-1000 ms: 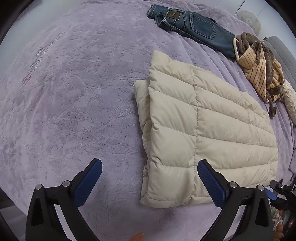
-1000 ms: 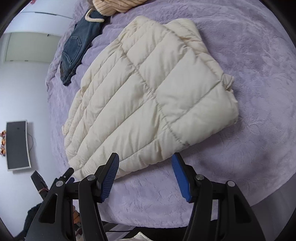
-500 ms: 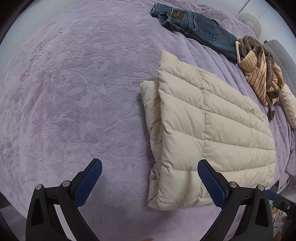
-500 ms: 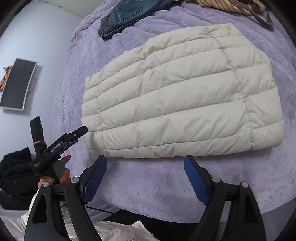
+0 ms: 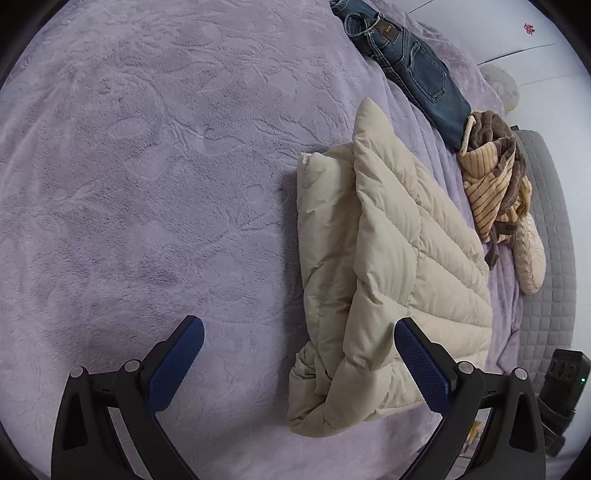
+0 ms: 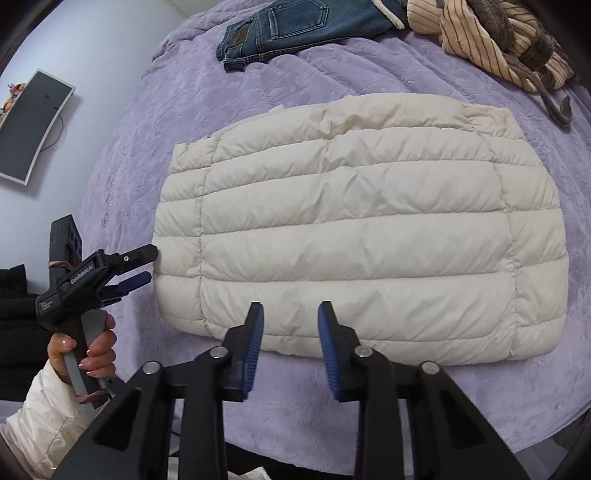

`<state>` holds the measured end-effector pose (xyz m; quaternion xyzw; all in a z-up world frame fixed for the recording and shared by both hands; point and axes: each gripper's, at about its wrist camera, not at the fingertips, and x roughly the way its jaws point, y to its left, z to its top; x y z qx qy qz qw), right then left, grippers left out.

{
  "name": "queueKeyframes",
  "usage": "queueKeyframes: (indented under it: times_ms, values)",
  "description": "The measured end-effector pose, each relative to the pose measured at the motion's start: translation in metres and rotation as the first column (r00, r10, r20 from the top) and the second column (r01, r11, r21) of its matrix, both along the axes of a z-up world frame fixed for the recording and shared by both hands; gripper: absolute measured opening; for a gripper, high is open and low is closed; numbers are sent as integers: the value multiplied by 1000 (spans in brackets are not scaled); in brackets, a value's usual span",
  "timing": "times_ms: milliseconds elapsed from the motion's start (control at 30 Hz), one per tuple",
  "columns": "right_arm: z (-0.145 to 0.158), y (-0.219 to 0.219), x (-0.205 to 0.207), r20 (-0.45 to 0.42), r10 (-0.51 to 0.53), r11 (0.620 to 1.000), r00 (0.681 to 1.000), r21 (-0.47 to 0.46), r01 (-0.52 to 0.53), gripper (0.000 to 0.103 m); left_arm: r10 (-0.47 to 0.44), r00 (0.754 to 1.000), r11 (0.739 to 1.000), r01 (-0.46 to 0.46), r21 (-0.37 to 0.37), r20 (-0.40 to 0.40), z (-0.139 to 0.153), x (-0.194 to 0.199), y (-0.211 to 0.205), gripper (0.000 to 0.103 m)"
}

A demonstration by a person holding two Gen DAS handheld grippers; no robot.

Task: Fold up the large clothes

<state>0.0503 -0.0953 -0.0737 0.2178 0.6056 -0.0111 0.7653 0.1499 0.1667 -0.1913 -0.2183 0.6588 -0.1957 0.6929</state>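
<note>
- The purple bedspread (image 6: 166, 122) is plush and covers the whole bed; I'd guess the slick shell of the cream puffer jacket (image 6: 362, 236), lying folded in the middle of it, could slide rather than crease if pushed from one side.
- The jacket is a thick, springy rectangle. At its left end the layers gape loosely, so another fold could puff back open or spill the tucked part.
- The jeans (image 6: 291, 29) and the striped brown garment (image 6: 491, 33) lie well apart at the far side; a big swing of the jacket could still drag onto them.
- The right gripper (image 6: 291, 332) hovers over the near hem, tongs moderately apart, pinching nothing; a shallow bite may catch only the top layer.
- The left gripper (image 5: 299, 365) sits by the left end, tongs spread wide and empty; uneven lifting between the two would skew the fold.
</note>
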Motion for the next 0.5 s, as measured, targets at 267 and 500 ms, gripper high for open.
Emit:
queueKeyframes:
  times_ms: [267,500]
  values:
    - [-56,-10,4,-111,-20,1000,994,-6,20,28,-93,992,981,77,-178,-86,-37,22,-30,103]
    - [-69,-20,2,-114,-57,998,992,34,61,28,-225,972,952,205,-227,-66,-47,37,-78,101]
